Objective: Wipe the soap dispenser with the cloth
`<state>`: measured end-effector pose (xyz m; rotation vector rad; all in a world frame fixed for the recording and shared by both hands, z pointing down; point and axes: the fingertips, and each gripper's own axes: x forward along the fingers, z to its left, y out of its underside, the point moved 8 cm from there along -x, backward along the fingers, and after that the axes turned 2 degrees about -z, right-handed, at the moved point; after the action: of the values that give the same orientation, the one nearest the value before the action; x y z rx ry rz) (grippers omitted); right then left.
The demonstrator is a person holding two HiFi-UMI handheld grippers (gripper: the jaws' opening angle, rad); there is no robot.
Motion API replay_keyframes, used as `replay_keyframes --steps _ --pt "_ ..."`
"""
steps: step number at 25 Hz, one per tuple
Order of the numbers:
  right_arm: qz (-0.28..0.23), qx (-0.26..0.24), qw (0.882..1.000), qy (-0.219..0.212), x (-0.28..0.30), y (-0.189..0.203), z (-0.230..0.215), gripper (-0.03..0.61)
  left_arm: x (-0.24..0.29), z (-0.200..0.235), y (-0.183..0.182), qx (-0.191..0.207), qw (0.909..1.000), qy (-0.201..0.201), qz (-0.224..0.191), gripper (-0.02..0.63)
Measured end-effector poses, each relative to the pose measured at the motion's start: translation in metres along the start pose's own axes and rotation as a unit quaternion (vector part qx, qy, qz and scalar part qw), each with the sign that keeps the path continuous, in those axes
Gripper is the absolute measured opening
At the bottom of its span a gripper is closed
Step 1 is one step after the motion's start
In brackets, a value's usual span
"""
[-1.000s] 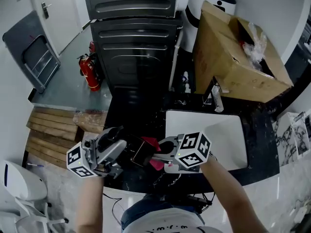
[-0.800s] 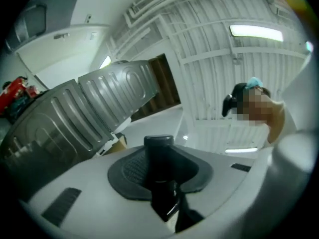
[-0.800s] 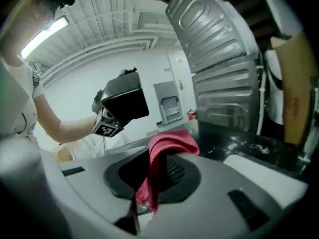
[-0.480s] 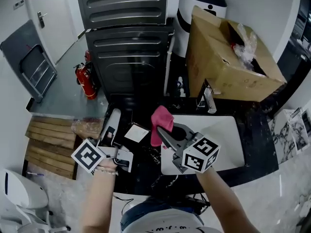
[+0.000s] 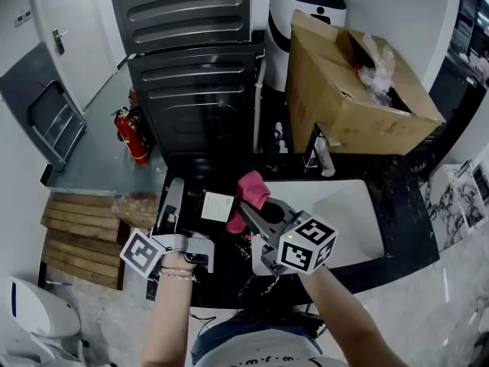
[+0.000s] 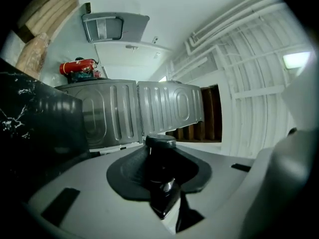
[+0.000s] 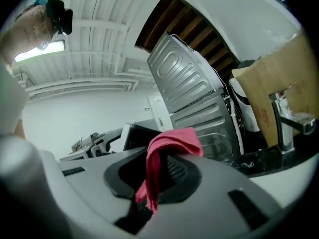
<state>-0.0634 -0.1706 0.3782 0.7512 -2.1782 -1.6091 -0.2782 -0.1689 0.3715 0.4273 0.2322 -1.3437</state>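
Note:
A black soap dispenser with a white label (image 5: 217, 206) is held off the black counter. My left gripper (image 5: 183, 205) is shut on it from the left. In the left gripper view its black pump head (image 6: 159, 176) sits between the jaws of the left gripper (image 6: 160, 188). My right gripper (image 5: 249, 202) is shut on a pink cloth (image 5: 253, 186), which bunches at the jaw tips right beside the dispenser's label. From the right gripper view the cloth (image 7: 172, 142) drapes over the right gripper (image 7: 154, 180), and the dispenser (image 7: 135, 134) shows dark just behind it.
A white sink (image 5: 348, 224) lies to the right, with a faucet (image 5: 320, 156) at its back. An open cardboard box (image 5: 355, 90) stands behind that. A grey appliance (image 5: 195, 75) rises ahead. A red fire extinguisher (image 5: 137, 138) and wooden planks (image 5: 76, 232) are on the floor at left.
Both grippers came up from low at the counter's front. The right one lifted the cloth to the dispenser. The left one rolled, so the dispenser's white label now faces up.

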Motion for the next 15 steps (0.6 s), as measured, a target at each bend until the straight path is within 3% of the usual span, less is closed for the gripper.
replay_keyframes --steps 9,15 --pt "0.069 -0.061 0.995 -0.038 0.000 0.022 0.023 0.048 -0.004 0.005 -0.015 -0.030 0.9992 0.017 -0.019 0.112" --pt "-0.069 -0.027 0.996 -0.047 -0.012 -0.041 0.021 0.046 -0.003 0.004 -0.009 -0.046 0.9983 0.035 0.004 0.110"
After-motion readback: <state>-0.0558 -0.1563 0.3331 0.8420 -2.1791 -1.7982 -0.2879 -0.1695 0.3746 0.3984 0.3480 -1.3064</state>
